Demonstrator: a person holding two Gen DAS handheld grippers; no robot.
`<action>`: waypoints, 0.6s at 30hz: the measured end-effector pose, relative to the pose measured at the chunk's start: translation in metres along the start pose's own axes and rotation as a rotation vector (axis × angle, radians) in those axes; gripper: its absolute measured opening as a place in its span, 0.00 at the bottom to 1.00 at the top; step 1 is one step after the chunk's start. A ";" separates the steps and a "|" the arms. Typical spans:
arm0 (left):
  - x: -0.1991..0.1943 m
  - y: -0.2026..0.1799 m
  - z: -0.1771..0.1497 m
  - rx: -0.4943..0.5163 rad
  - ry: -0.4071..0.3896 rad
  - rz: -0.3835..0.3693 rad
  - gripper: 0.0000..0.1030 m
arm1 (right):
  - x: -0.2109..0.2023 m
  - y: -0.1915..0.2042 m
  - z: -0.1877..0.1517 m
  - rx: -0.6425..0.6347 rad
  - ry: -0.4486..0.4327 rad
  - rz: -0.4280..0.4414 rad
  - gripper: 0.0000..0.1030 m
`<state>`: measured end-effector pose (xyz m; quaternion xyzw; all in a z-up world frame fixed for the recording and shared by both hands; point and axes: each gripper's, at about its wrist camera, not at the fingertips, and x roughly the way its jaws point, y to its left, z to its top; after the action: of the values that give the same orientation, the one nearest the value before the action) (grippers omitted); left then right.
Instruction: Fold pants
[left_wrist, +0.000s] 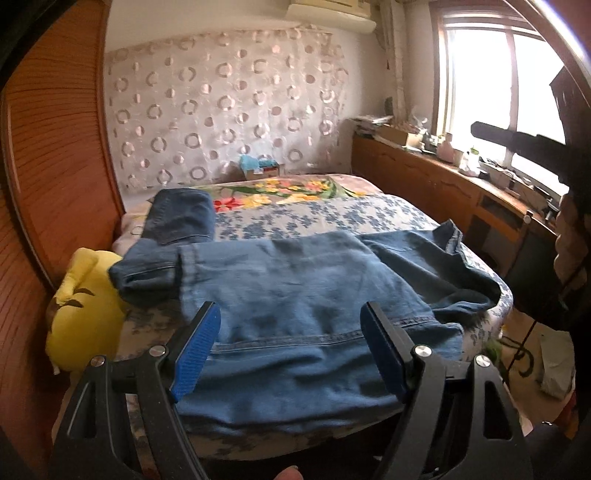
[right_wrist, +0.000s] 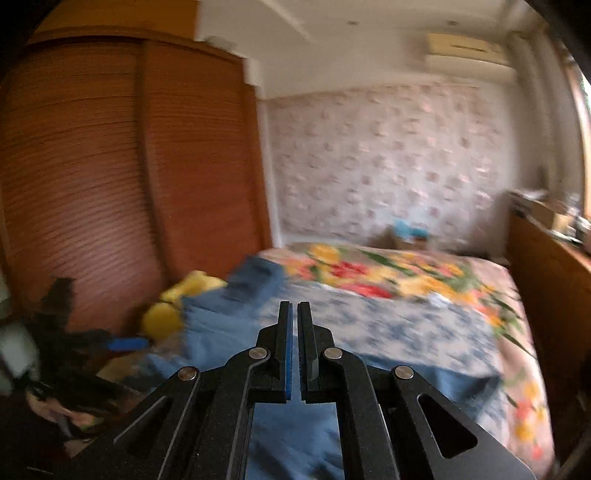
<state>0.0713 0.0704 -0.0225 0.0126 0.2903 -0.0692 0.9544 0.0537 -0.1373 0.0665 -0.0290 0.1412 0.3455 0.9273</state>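
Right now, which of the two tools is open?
The left tool, its blue pads wide apart above the blue denim pants; the right tool is shut.

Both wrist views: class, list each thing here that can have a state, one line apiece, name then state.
Jeans: spread on the bed, partly folded, one leg doubled back.
Left gripper: open, empty, above the jeans.
Right gripper: shut, nothing between the pads.
Yellow plush toy: wedged beside the bed.
Bed: covered with floral bedding.
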 end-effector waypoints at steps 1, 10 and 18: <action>0.000 0.003 -0.002 -0.010 0.000 0.002 0.76 | 0.004 0.009 0.004 -0.020 0.000 0.018 0.02; 0.009 0.014 -0.012 -0.042 0.022 -0.008 0.76 | 0.025 -0.002 -0.007 -0.001 0.080 -0.065 0.05; 0.024 -0.004 -0.017 -0.027 0.047 -0.045 0.76 | 0.002 -0.064 -0.066 0.119 0.178 -0.343 0.55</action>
<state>0.0808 0.0650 -0.0495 -0.0055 0.3137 -0.0865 0.9456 0.0807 -0.1953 -0.0002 -0.0285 0.2359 0.1698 0.9564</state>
